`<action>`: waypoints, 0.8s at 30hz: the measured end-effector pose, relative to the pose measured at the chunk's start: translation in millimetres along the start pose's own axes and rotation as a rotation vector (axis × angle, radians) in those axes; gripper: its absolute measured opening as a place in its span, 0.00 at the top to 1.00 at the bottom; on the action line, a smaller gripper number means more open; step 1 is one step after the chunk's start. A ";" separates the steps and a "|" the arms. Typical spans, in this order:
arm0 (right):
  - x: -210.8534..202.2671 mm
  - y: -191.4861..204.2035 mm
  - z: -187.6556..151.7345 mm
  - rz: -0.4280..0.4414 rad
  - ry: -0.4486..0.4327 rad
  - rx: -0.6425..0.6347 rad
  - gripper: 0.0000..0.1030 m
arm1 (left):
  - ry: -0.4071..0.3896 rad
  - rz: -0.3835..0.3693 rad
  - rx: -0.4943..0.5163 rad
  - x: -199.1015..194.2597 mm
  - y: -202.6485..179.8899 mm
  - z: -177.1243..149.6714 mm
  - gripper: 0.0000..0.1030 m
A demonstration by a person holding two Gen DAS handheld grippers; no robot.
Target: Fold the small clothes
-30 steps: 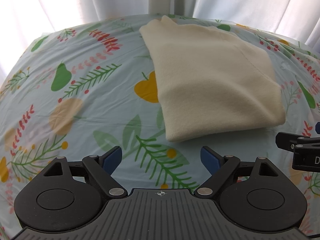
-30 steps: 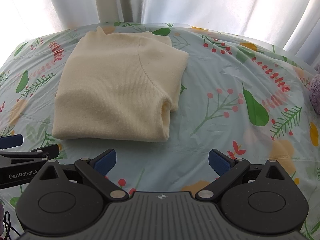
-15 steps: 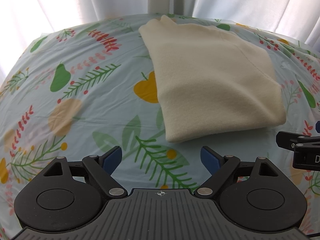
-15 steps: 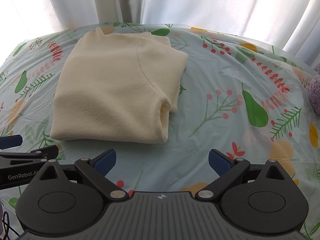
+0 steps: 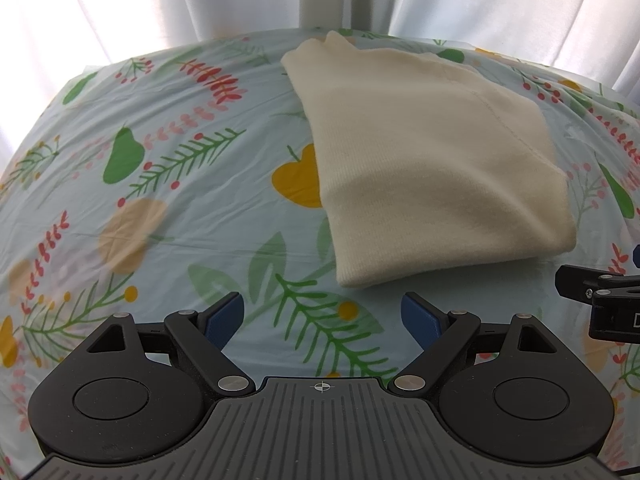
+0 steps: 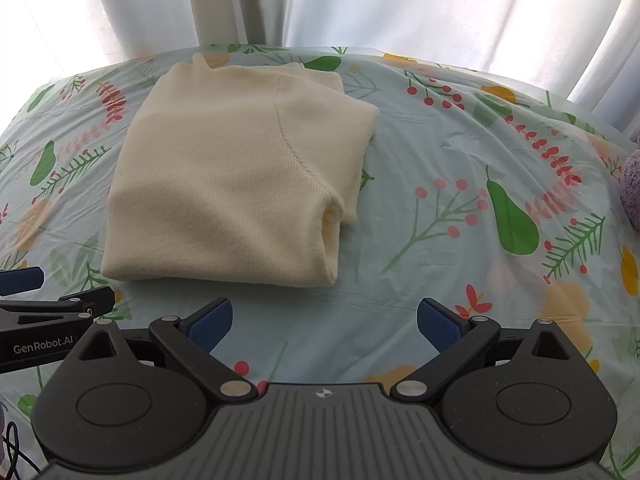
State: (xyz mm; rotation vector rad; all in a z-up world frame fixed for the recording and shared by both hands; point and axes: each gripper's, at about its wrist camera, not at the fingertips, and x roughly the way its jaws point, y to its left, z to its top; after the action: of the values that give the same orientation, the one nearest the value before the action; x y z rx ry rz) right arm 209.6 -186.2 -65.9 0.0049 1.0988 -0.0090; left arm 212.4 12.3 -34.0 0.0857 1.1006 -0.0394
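A cream knitted sweater (image 5: 432,168) lies folded into a compact rectangle on the floral tablecloth (image 5: 160,208); it also shows in the right wrist view (image 6: 232,188), with a sleeve opening at its near right corner. My left gripper (image 5: 323,316) is open and empty, just short of the sweater's near left corner. My right gripper (image 6: 325,322) is open and empty, just short of the sweater's near edge. Each gripper's side shows at the edge of the other's view.
White curtains (image 6: 360,4) hang behind the table's far edge. A purple fuzzy object (image 6: 632,188) sits at the right edge of the right wrist view. Bare tablecloth (image 6: 500,200) lies to the right of the sweater and to its left.
Both grippers have stayed nearly still and open. The sweater has shifted very slightly left in the right wrist view.
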 end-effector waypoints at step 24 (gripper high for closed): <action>1.9 -0.1 0.8 -0.005 -0.002 0.001 0.04 | -0.011 0.011 0.000 3.3 -0.8 3.4 0.10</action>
State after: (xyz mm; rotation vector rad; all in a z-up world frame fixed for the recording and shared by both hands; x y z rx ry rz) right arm 211.1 -186.3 -67.3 0.0024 1.0970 -0.0142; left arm 216.9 11.2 -35.5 0.0918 1.0891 -0.0298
